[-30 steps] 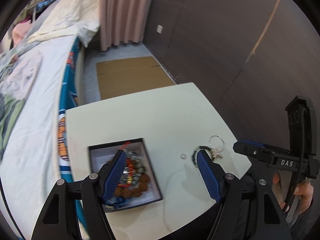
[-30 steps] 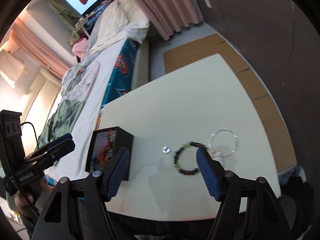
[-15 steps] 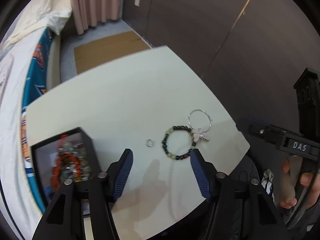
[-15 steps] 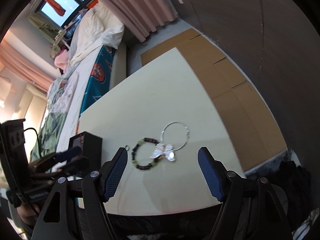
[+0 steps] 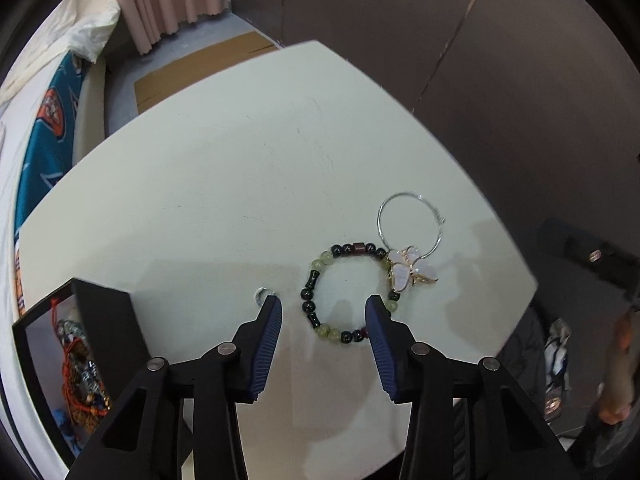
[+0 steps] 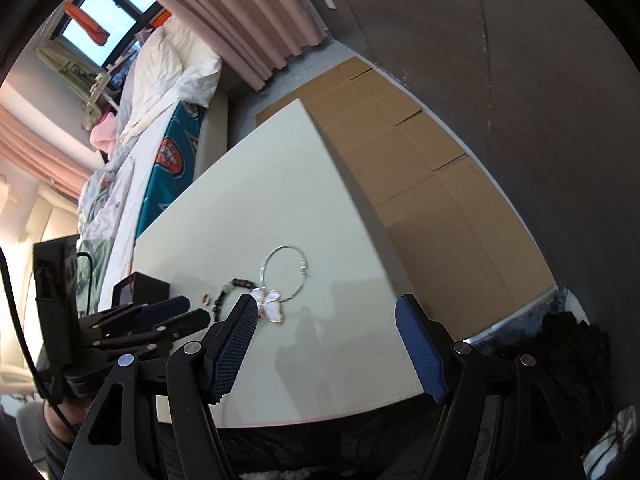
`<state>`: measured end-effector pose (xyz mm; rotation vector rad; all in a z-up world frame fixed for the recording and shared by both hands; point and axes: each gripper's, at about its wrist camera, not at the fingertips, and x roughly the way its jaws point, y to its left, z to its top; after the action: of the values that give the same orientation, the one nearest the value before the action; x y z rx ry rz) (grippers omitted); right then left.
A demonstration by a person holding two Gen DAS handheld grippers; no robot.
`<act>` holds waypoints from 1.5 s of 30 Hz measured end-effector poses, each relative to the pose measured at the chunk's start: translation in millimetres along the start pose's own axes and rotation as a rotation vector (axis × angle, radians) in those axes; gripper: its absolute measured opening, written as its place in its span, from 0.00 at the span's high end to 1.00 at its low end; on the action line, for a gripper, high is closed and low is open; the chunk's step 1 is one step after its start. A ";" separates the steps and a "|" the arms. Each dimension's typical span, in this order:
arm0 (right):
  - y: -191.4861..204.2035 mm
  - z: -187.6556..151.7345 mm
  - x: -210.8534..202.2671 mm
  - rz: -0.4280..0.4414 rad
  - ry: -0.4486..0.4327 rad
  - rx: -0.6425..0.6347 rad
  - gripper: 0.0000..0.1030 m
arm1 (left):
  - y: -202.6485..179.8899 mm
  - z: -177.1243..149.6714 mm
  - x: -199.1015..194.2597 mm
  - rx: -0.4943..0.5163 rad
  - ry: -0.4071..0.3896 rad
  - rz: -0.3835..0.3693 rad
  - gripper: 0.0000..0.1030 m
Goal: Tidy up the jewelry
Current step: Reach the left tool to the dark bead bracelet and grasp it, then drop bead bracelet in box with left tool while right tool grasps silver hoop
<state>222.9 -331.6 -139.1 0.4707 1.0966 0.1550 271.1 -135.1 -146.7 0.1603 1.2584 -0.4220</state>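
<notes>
A green and black beaded bracelet lies on the white table. My left gripper is open just above it, its fingers either side of the near half. A silver bangle with a pale butterfly charm touches the bracelet's right side. A small silver ring lies by the left fingertip. A black jewelry box at the left holds several pieces. My right gripper is open and empty above the table's near right part; the bracelet, bangle and box lie left of it.
The bed with a teal sheet runs along the table's far left side. Flattened cardboard covers the floor right of the table. A dark wall stands behind. The left gripper's body sits close to my right gripper's left finger.
My left gripper has swung right from over the box and dropped down onto the beaded bracelet, its jaws narrowing. My right gripper has shifted right, away from the jewelry.
</notes>
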 end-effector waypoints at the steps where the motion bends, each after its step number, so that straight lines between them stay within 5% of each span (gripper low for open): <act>1: -1.5 -0.2 -0.1 -0.001 0.001 0.002 0.29 | -1.4 -0.4 3.2 0.008 0.008 0.014 0.72; 6: -5.0 1.5 2.7 -0.007 0.006 0.003 0.29 | -2.4 -0.6 15.6 0.012 0.020 0.036 0.79; 8: -4.8 3.6 4.8 -0.011 0.011 -0.003 0.29 | -2.8 -0.5 15.4 0.019 0.015 0.058 0.92; 12: 6.2 10.6 18.1 -0.026 0.041 -0.041 0.32 | 2.9 -0.9 9.8 0.006 0.001 0.039 0.92; 21: 28.8 24.2 55.1 -0.088 0.136 -0.109 0.65 | 19.4 -6.4 -42.0 -0.041 -0.113 0.007 0.92; 33: 54.3 27.9 80.6 -0.231 0.166 -0.211 0.77 | 39.7 -7.9 -78.7 -0.083 -0.196 -0.015 0.92; 36: 59.3 26.0 84.2 -0.273 0.172 -0.244 0.95 | 46.5 -8.6 -88.1 -0.098 -0.216 -0.019 0.92; 45: 75.5 18.5 70.6 -0.217 0.112 -0.286 0.97 | 71.8 -27.2 -128.3 -0.140 -0.279 -0.011 0.92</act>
<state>279.7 -245.0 -156.8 0.0860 1.2053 0.1458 244.2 -31.9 -41.9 -0.0249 1.0097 -0.3513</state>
